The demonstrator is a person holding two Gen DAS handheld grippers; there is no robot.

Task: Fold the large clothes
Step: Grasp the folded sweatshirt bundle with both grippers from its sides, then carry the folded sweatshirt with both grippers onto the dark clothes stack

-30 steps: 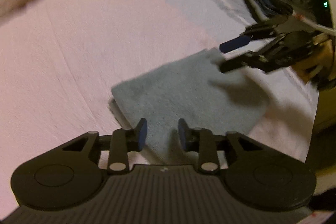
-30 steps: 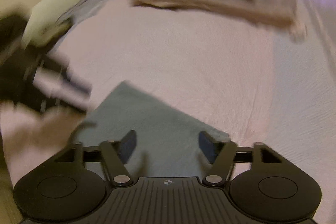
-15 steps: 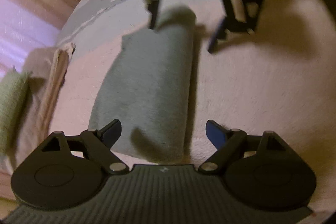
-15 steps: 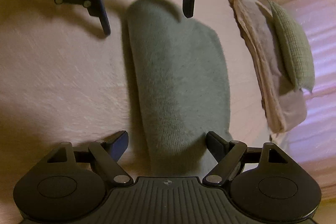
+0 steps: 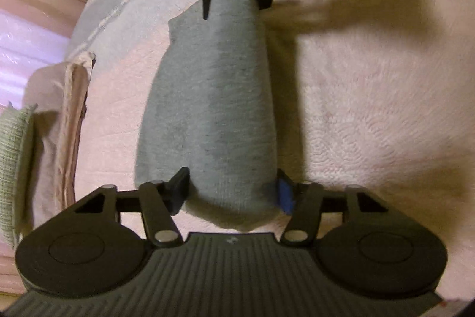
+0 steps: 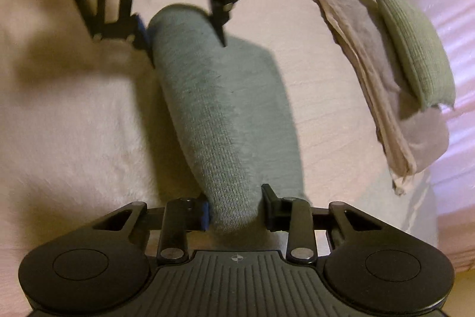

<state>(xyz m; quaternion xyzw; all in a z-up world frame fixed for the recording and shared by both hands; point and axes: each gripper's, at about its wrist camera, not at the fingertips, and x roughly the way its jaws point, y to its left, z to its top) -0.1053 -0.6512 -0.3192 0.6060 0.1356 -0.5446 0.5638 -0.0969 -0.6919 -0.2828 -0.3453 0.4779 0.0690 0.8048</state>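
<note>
Both grippers, left (image 5: 233, 193) and right (image 6: 236, 213), have just been closing and are clamped on opposite ends of the folded grey garment (image 5: 213, 97); lifting it level toward the folded pile (image 6: 383, 85) is judged next.

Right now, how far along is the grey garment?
Done: the grey garment is folded into a narrow bundle. In hand: left gripper and right gripper have just closed on opposite ends. Left: probably moving it to the folded stack.

No legible text, label, brand, number or sign is found on any surface shown in either wrist view.
</note>
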